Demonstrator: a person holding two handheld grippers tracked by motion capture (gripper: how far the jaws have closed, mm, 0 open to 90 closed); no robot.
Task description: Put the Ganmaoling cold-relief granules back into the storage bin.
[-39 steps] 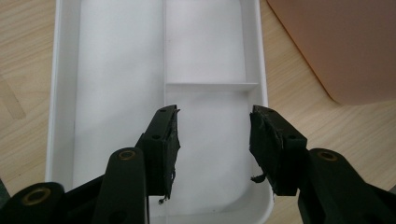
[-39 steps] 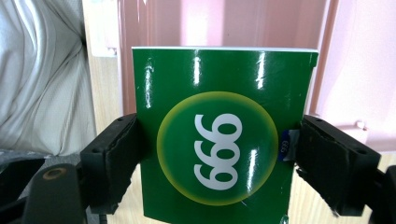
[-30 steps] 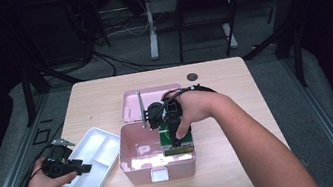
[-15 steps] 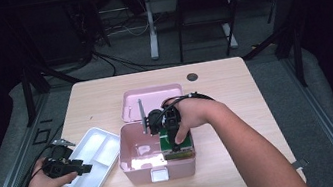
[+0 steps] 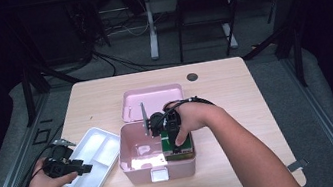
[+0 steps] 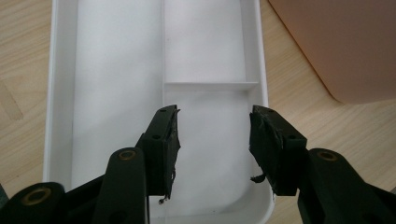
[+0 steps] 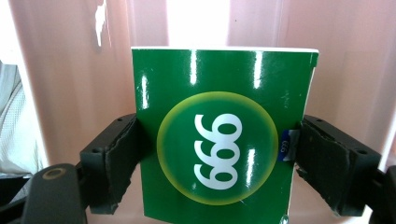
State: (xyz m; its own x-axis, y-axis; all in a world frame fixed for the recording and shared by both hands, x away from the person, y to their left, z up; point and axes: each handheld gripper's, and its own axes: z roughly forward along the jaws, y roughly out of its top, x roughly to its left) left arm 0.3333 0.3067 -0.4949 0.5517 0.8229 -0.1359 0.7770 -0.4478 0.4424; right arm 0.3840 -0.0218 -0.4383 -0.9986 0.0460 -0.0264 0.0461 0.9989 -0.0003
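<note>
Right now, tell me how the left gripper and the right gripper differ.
The left gripper stands open with nothing between its jaws; the right gripper is clamped on a green box. The left hangs over the white tray; the right reaches into the pink box. Both have black jaws.

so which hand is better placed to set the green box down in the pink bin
Right. The right gripper already clamps the glossy green cardboard box inside the pink plastic bin; the left gripper hangs open above the white plastic tray.

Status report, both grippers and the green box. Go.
Right gripper shut on green box, down inside pink bin. Left gripper open over white tray. Nothing in the way.
</note>
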